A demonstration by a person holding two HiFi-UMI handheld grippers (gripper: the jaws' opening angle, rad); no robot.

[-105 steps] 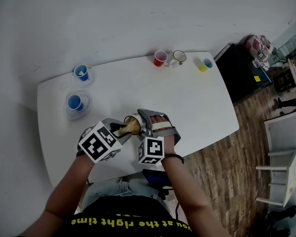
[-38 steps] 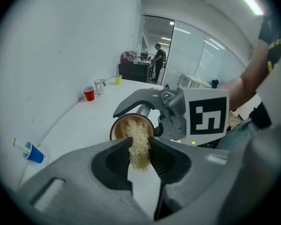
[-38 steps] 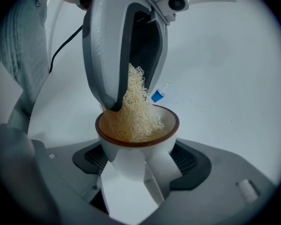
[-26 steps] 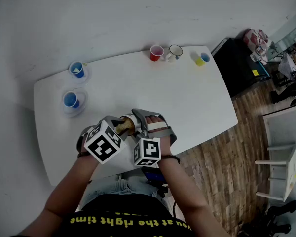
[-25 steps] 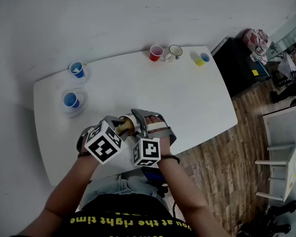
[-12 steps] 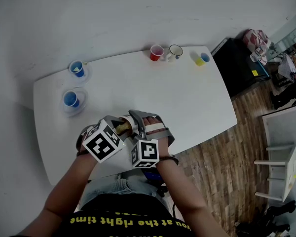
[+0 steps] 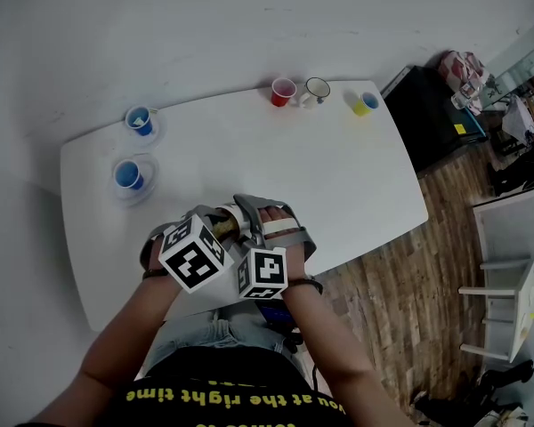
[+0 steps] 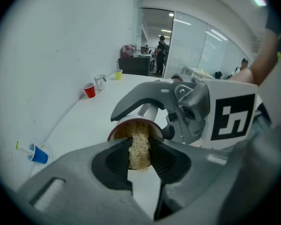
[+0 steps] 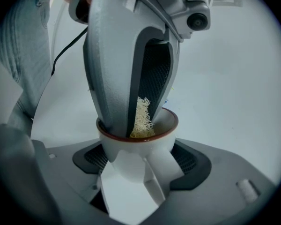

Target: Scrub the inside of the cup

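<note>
You're mid-scrub. L gripper is pinched partway shut on the scrubber, tips down inside the cup. R gripper clamps the cup's sides, jaws wide, mouth facing the L tool, by the table's near edge. Next, I'd say: rub the scrubber round the wall & bottom w/ a firm cup hold. Both grippers sit close together, L angled into the cup, R gripping from the side.

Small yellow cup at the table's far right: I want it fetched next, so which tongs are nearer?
Right. The right tongs, gripping the white brown-rimmed cup, are well short of the small yellow cup, toward the person; the left tongs meet them from farther left.
</note>
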